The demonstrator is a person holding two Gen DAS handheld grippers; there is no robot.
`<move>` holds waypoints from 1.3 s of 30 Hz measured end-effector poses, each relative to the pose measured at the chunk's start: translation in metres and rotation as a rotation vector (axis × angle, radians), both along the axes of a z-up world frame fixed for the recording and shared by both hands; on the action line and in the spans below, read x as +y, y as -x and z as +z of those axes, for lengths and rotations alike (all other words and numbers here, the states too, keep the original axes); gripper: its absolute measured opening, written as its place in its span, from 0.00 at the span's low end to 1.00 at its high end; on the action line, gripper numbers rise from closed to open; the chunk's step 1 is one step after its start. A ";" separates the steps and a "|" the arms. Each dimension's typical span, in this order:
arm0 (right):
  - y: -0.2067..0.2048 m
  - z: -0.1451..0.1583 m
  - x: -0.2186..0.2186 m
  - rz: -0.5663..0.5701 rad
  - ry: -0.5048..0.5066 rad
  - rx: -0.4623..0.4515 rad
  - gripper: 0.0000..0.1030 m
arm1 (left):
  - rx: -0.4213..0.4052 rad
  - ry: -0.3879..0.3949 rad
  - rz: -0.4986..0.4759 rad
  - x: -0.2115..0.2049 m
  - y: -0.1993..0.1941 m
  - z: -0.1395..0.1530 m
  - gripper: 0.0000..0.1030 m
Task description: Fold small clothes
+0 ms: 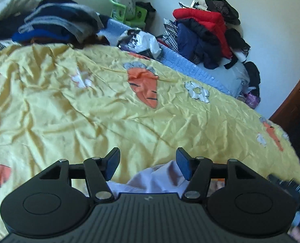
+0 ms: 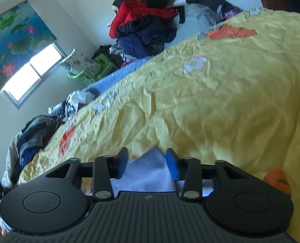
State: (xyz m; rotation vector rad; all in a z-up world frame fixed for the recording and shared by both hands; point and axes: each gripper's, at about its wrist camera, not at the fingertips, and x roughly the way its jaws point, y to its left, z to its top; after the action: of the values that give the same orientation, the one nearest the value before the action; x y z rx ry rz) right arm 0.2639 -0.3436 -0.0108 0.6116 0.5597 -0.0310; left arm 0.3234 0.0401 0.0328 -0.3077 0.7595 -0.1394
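Left wrist view shows your left gripper [image 1: 147,167] open above the white cloth [image 1: 158,179] near the bed's [image 1: 69,105] edge; your right gripper [image 2: 146,165] gapes around its corner.

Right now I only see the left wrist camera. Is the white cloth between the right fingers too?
Observer: Yes. A corner of the white cloth pokes up inside the right gripper, whose fingers stand apart.
Operator: Is there a window anywhere?
Observer: Yes, there's a bright window on the wall, at the left of the right wrist view.
Operator: What's above it?
Observer: A blind with pink lotus flowers covers its top.
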 end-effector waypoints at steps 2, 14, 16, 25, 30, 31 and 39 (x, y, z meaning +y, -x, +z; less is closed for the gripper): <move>-0.002 0.006 -0.004 -0.009 0.007 -0.022 0.56 | 0.002 -0.033 0.010 0.003 0.004 -0.002 0.59; 0.034 0.042 0.057 0.541 0.262 -0.055 0.57 | -0.009 -0.191 -0.250 -0.017 0.044 -0.004 0.59; 0.029 0.034 0.089 0.679 0.356 0.012 0.58 | 0.030 -0.231 -0.352 -0.038 0.041 -0.009 0.62; -0.043 0.024 0.133 0.349 0.573 0.037 0.59 | 0.002 -0.440 0.048 -0.046 -0.009 -0.015 0.62; -0.023 0.043 0.093 0.224 0.482 -0.018 0.76 | -0.012 -0.348 0.023 -0.016 0.013 -0.008 0.69; -0.015 0.044 0.092 0.268 0.482 -0.023 0.80 | -0.022 -0.336 -0.007 -0.018 0.021 -0.008 0.71; -0.014 0.010 0.129 0.472 0.640 0.136 0.86 | -0.026 -0.497 -0.107 -0.064 0.036 -0.041 0.77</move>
State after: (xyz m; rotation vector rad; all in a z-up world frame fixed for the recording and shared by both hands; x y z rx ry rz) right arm 0.2780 -0.2145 -0.0010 -0.1545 0.7689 0.1895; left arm 0.2871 -0.0239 -0.0080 0.2067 0.7587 -0.0519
